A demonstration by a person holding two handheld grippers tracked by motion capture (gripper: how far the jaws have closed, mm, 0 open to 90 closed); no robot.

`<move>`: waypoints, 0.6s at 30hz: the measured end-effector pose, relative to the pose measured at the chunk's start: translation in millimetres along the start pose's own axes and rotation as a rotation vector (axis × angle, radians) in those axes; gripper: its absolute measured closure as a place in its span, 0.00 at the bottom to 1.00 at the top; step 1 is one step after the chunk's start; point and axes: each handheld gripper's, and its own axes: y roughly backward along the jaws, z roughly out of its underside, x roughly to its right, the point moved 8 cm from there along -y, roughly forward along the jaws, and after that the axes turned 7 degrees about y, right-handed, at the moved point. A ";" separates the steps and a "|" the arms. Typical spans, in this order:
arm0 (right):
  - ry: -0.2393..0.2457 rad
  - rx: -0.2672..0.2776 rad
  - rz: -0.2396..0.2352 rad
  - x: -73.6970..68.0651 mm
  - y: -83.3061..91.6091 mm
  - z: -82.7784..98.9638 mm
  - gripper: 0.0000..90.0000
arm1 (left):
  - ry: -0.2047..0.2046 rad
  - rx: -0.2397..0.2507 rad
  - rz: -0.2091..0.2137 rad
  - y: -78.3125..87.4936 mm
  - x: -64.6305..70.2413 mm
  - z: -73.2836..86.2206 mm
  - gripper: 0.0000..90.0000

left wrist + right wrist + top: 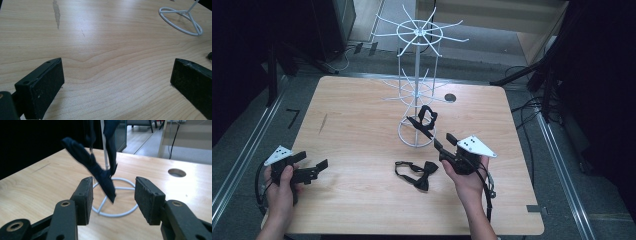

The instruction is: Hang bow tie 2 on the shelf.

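Beyond right gripper (112,188), hung bow tie (100,173), stand (115,213)

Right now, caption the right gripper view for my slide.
Open right gripper facing a dark blue fabric bow tie hanging on the white wire stand.

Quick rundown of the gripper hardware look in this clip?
Both are black handheld units. The left gripper and right gripper each carry a grey three-cornered plate with dark dots on top and trail a black cable. The jaws are flat black blocks with screw holes and scuffed pads. Forearms are bare, no sleeves.
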 end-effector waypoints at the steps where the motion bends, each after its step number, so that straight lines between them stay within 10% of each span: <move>1: 0.008 -0.006 -0.001 0.1 0.4 2.4 0.56 | -0.002 -0.005 -0.002 -0.9 -0.6 -0.2 0.00; 18: 0.007 -0.095 -0.034 -13.5 0.5 34.4 0.58 | 0.000 -0.006 0.002 -1.1 -0.8 -0.5 0.00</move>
